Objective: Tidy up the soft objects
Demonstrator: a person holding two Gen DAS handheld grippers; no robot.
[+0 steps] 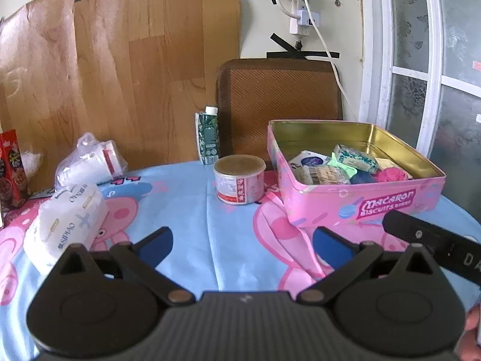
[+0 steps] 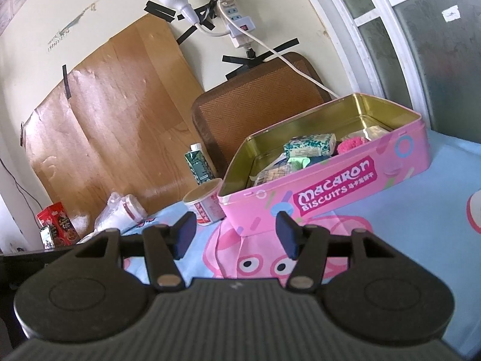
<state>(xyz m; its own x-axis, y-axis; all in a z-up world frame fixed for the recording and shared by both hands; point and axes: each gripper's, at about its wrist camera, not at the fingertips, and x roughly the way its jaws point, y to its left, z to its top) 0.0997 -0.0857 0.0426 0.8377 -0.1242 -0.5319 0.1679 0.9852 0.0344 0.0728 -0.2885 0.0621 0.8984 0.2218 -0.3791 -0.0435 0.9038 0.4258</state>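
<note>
A pink Macaron biscuit tin point(image 1: 360, 201) stands open on the table at the right and holds several soft items, among them a tissue pack point(image 1: 356, 158) and a pink ball point(image 1: 390, 176). It also shows in the right wrist view point(image 2: 330, 192). A white tissue pack point(image 1: 64, 225) lies on the cloth at the left. My left gripper point(image 1: 242, 245) is open and empty, low over the cloth in front of the tin. My right gripper point(image 2: 236, 234) is open and empty, just before the tin's near corner.
A small lidded tub point(image 1: 239, 179) stands left of the tin, a green carton point(image 1: 207, 138) behind it. A plastic bag of white goods point(image 1: 90, 161) and a red box point(image 1: 10, 170) sit at the far left. A brown mat point(image 1: 279, 99) leans on the wall.
</note>
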